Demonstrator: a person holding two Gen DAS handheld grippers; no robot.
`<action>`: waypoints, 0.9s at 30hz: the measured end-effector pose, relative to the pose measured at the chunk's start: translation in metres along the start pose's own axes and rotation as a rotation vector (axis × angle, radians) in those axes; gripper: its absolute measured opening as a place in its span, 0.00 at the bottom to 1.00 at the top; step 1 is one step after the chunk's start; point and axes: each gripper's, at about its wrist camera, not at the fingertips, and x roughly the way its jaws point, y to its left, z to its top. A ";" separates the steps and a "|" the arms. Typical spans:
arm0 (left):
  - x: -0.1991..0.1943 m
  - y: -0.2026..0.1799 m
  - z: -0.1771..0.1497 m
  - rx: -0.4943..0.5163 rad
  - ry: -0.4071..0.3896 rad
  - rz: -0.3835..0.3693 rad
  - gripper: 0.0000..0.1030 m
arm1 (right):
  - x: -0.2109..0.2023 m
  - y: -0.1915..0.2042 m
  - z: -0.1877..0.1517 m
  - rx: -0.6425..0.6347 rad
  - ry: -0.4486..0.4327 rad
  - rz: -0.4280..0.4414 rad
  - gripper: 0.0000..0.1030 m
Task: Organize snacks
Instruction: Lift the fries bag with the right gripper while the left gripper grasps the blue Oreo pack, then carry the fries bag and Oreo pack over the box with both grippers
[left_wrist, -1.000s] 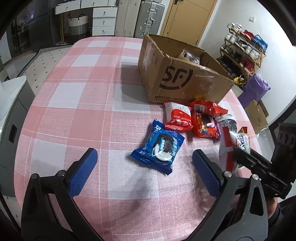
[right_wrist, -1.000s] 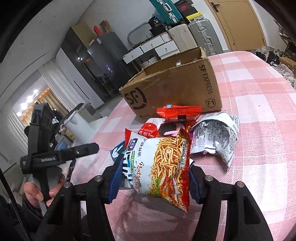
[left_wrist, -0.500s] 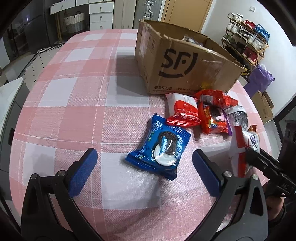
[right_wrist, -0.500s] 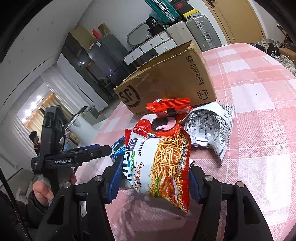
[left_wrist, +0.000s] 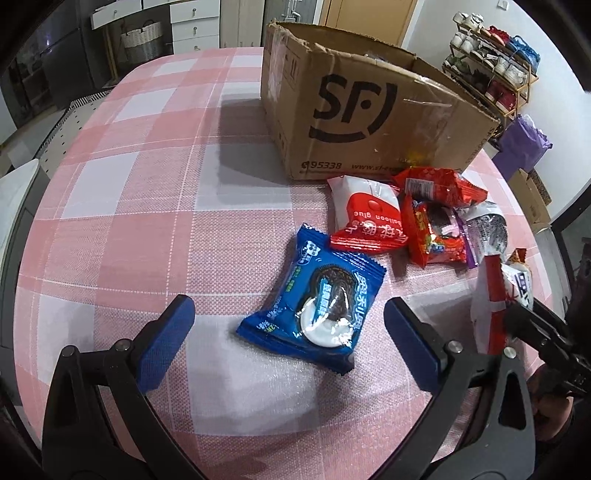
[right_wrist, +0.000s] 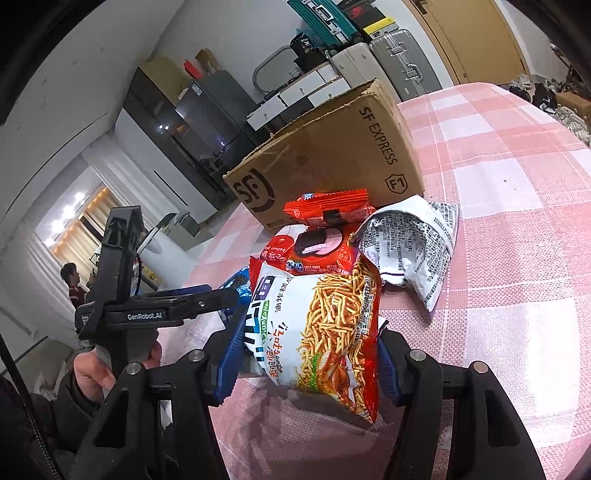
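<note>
Our left gripper (left_wrist: 284, 321) hangs spread above the blue cookie packet (left_wrist: 314, 299), our right gripper (right_wrist: 304, 360) pinching the noodle bag (right_wrist: 317, 328); slick wrappers could slip.

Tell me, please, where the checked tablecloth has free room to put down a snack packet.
The pink checked tablecloth is bare left of the brown cardboard box and left of the blue cookie packet. Crowded: the red and silver packets piled before the box, to its right.
</note>
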 end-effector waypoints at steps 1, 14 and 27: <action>0.001 0.000 0.000 0.002 0.001 -0.001 0.99 | 0.001 0.001 0.000 0.000 0.000 0.000 0.60; 0.007 -0.015 -0.001 0.110 0.004 -0.028 0.52 | 0.000 0.003 0.001 -0.005 -0.002 -0.001 0.60; -0.011 -0.019 -0.010 0.129 -0.026 -0.052 0.41 | -0.003 0.010 0.003 -0.017 -0.008 -0.007 0.60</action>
